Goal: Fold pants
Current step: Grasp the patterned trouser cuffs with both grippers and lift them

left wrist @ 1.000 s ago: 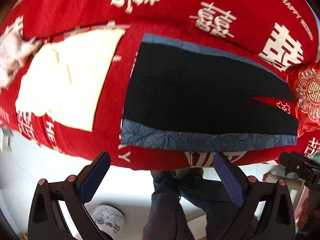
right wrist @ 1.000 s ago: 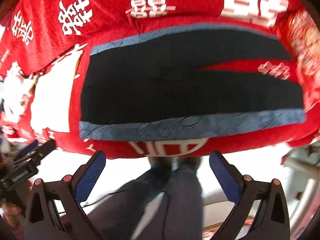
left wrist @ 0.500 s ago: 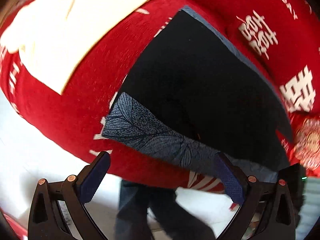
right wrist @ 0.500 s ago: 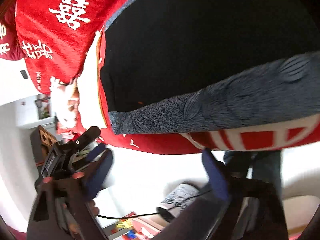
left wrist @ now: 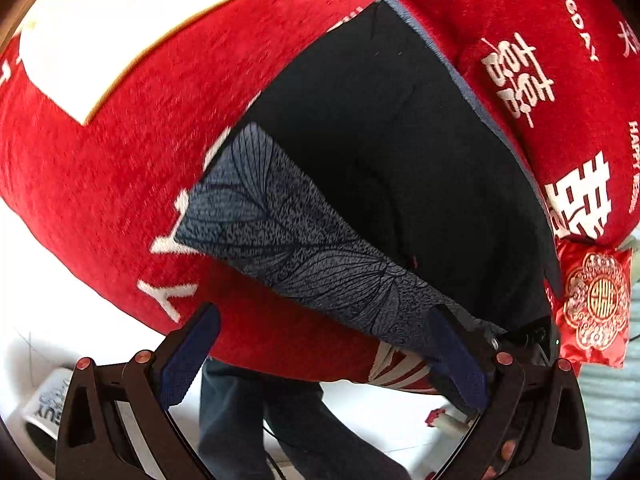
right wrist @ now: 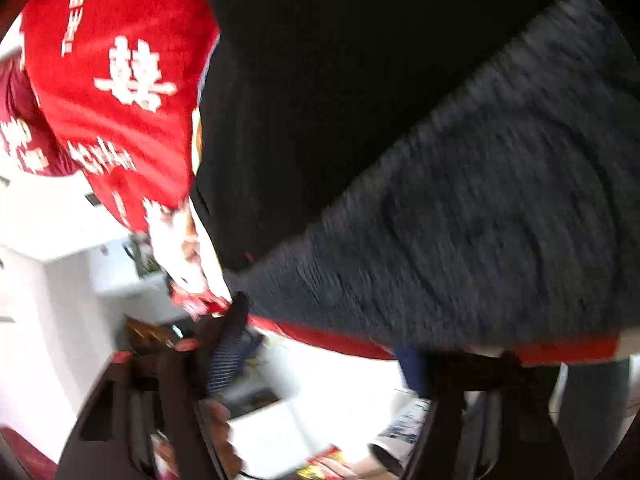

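Black pants (left wrist: 400, 152) with a blue-grey leaf-patterned band (left wrist: 304, 256) lie flat on the red bedspread (left wrist: 100, 184). My left gripper (left wrist: 324, 344) is open at the bed's near edge. Its right finger (left wrist: 456, 348) overlaps the lower end of the band and its left finger (left wrist: 192, 344) is over bare red cloth. In the blurred right wrist view the band (right wrist: 480, 232) fills the frame, with the black cloth (right wrist: 340, 80) above it. My right gripper (right wrist: 320, 352) is closing, its fingertips just below the band's lower edge. I cannot see cloth pinched between the pads.
A cream folded cloth (left wrist: 160, 20) lies on the bedspread left of the pants. A red embroidered cushion (left wrist: 596, 304) sits at the right end. A person's legs in jeans (left wrist: 248, 412) stand on the white floor below the bed edge, near a patterned cup (left wrist: 44, 408).
Both grippers have sunk and rolled toward the near edge of the pants, which now fill much more of each view. The right gripper's jaws have narrowed; the left jaws stay wide.
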Action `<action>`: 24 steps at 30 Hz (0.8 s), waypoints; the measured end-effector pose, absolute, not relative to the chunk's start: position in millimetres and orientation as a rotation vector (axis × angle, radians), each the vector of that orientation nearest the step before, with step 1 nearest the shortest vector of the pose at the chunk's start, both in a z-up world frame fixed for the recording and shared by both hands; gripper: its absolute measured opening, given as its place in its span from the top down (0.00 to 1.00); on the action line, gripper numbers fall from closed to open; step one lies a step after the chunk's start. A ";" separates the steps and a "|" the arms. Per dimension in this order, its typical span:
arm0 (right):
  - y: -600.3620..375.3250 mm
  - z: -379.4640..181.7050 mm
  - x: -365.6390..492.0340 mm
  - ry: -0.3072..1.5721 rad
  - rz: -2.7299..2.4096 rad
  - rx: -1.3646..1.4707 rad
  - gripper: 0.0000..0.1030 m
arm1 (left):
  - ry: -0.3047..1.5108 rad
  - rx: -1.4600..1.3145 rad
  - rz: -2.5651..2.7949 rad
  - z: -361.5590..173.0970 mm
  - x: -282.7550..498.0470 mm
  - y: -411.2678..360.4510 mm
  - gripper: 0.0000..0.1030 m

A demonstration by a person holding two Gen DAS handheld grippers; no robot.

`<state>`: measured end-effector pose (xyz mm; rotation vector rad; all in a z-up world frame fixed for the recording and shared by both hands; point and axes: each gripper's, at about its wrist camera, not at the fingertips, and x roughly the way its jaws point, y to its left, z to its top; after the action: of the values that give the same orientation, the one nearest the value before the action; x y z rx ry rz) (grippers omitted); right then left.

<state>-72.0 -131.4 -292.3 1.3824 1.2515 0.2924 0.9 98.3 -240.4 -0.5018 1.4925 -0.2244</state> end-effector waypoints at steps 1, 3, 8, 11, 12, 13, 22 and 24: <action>-132.0 -290.6 -66.9 1.234 0.296 1.408 0.68 | 1.500 -0.530 -0.224 -242.0 0.5 98.5 0.00; -133.1 -277.6 -59.3 1.196 0.334 1.416 0.82 | 1.515 -0.637 -0.233 -244.4 0.9 99.1 0.00; -131.0 -236.4 -50.3 1.178 0.464 1.331 0.85 | 1.475 -0.757 -0.230 -241.2 18.2 88.7 0.00; -127.7 -230.8 -47.1 1.214 0.497 1.262 0.83 | 1.481 -0.762 -0.211 -249.8 30.1 79.0 0.21; -128.3 -229.0 -47.3 1.238 0.495 1.229 0.81 | 1.497 -0.748 -0.207 -252.8 33.8 74.4 0.26; -130.0 -227.9 -48.8 1.247 0.488 1.214 0.81 | 1.487 -0.731 -0.205 -250.9 34.7 70.6 0.26; -209.6 -255.4 -118.8 1.203 0.173 1.271 0.60 | 1.514 -0.545 -0.297 -246.6 35.8 57.8 0.39; -221.6 -258.1 -130.9 1.137 0.136 1.326 0.60 | 1.524 -0.515 -0.307 -247.2 36.6 54.7 0.39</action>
<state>-130.9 -221.6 -258.1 1.3264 1.1374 0.1356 36.6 54.7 -247.2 -0.5149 1.5243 -0.3069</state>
